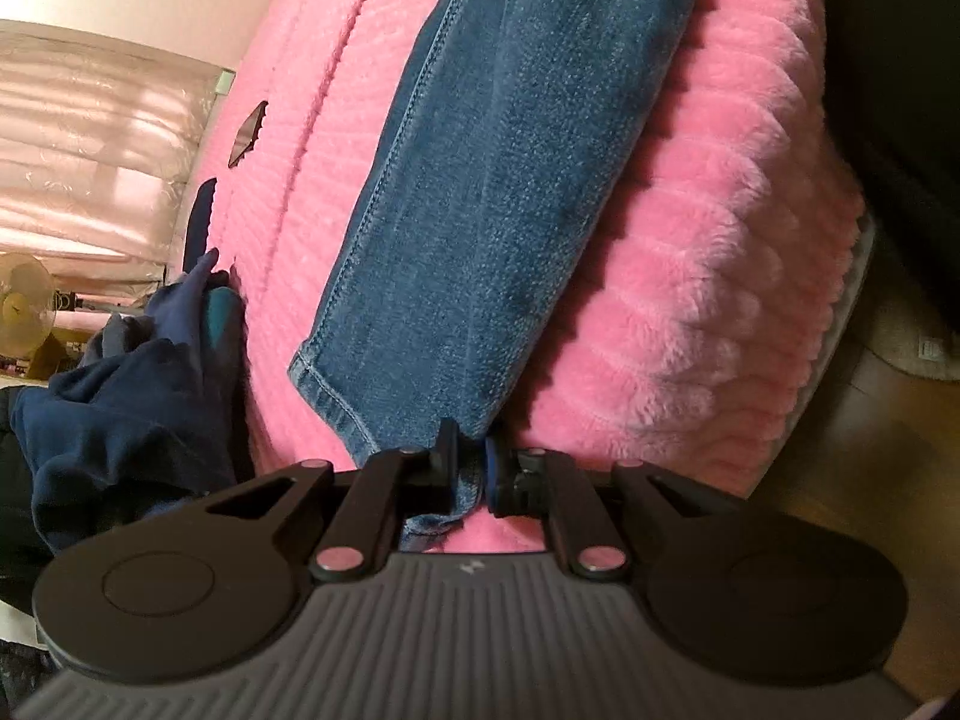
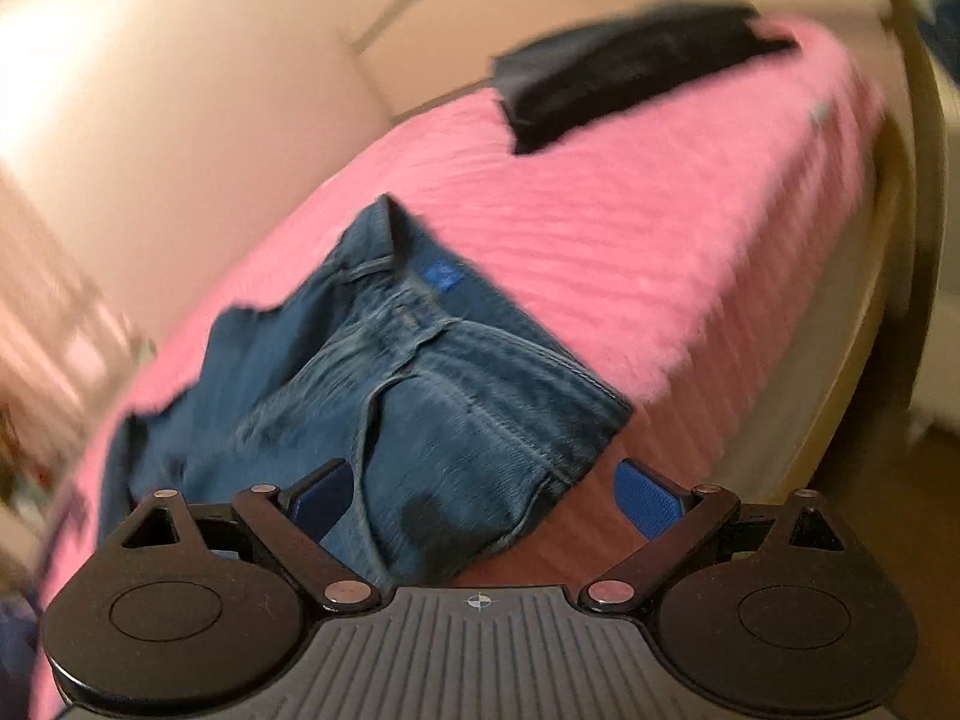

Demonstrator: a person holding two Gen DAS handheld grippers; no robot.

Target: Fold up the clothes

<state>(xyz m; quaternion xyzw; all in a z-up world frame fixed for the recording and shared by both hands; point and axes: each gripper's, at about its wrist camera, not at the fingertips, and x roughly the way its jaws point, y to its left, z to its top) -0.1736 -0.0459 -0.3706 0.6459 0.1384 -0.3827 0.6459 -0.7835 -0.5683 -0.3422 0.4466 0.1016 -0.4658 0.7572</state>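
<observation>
Left wrist view: the left tongs [image 1: 474, 468] are clenched on the hem end of a pair of blue jeans [image 1: 498, 192], a pinch of denim caught between the two closed fingers. From that hold one jeans leg runs away from the camera, lying flat and straight across a fluffy pink blanket [image 1: 708, 276] that covers a bed. A heap of dark navy clothes [image 1: 126, 414] sits at the blanket's left edge, just beside the hem. Beyond it stand a pale curtain [image 1: 90, 138] and a small fan [image 1: 24, 306]. Wooden floor [image 1: 852, 480] shows to the right of the bed.

Right wrist view, somewhat blurred: the right tongs [image 2: 483, 498] are released, the blue-padded fingers [image 2: 651, 498] spread wide with the waist end of the jeans [image 2: 420, 396] lying between them, one edge touching or just beside the left finger, the right finger well clear of the cloth. A blue patch [image 2: 442, 277] marks the waistband. The denim here is bunched and partly doubled on the pink blanket [image 2: 660, 252]. Farther along the bed, well apart from the jeans, lies a flat dark garment [image 2: 630, 78]. A pale wall [image 2: 180, 90] rises behind the bed.
</observation>
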